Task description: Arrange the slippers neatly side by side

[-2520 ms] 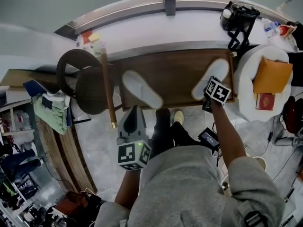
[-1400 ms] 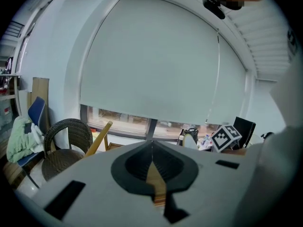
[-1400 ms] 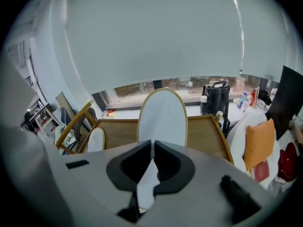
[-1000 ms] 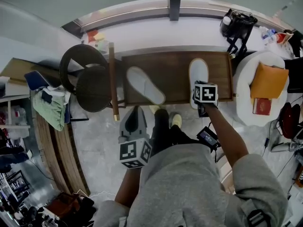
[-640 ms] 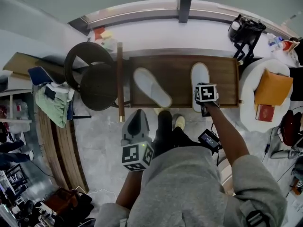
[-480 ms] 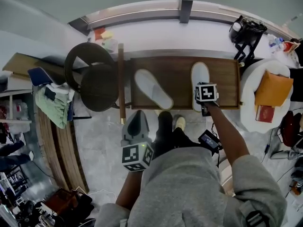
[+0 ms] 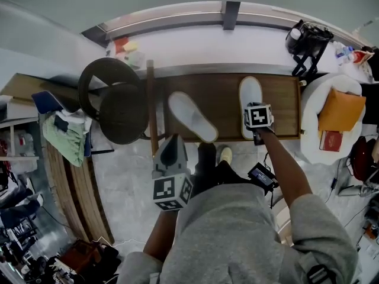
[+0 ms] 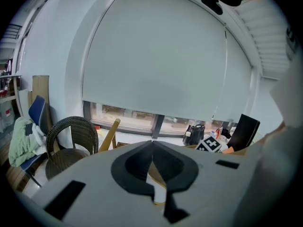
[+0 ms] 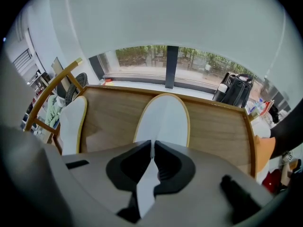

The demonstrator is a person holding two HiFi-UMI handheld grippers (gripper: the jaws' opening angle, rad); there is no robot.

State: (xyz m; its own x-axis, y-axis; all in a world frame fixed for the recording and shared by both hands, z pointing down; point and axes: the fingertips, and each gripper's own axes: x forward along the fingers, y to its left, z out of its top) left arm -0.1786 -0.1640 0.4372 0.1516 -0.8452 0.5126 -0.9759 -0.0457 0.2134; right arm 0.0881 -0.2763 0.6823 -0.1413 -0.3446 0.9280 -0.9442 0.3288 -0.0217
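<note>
Two white slippers lie on a brown wooden table. The left slipper lies at a slant, toe toward the far left. The right slipper points straight away from me. My right gripper is at its heel, and in the right gripper view the gripper is shut on the heel edge of that slipper, with the other slipper off to the left. My left gripper hangs short of the table's near edge, shut and holding nothing.
A dark wicker chair and a wooden pole stand at the table's left end. A round white side table with an orange envelope is at the right, a black bag behind it. A window sill runs along the far side.
The right slipper, slanted to the right 2.5 s ago, now lies straight with my right gripper still at its heel. The left slipper and left gripper have stayed put.
</note>
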